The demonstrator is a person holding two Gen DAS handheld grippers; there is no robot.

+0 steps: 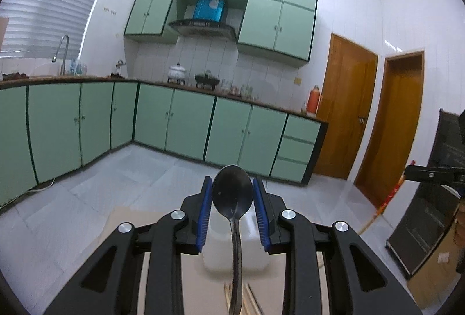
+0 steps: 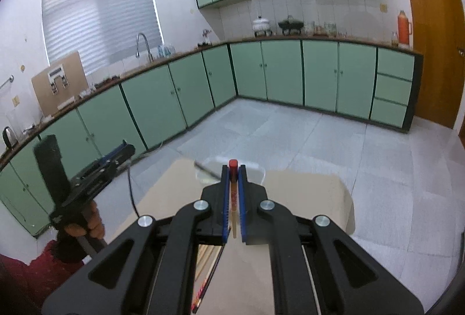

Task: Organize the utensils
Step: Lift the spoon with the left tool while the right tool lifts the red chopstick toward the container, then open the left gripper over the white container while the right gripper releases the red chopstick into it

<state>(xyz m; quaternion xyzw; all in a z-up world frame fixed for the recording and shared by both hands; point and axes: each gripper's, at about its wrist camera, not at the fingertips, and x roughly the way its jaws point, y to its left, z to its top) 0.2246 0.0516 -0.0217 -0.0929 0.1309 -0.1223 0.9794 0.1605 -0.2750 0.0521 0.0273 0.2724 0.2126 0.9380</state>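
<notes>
Showing the left wrist view: the left gripper [image 1: 232,207] pinches a dark metal spoon [image 1: 232,194] across its bowl, handle hanging near over the counter [image 1: 130,222] and a white container [image 1: 250,251]. Right wrist view: the right gripper [image 2: 233,198], jaws pressed together, clamps a red-tipped chopstick [image 2: 233,169] above the counter. To sort well, lower each utensil level over the far container before releasing.

One spoon [image 1: 232,193], one red-tipped chopstick [image 2: 233,193], one white container [image 1: 232,254], two tongs [image 1: 232,198].
</notes>
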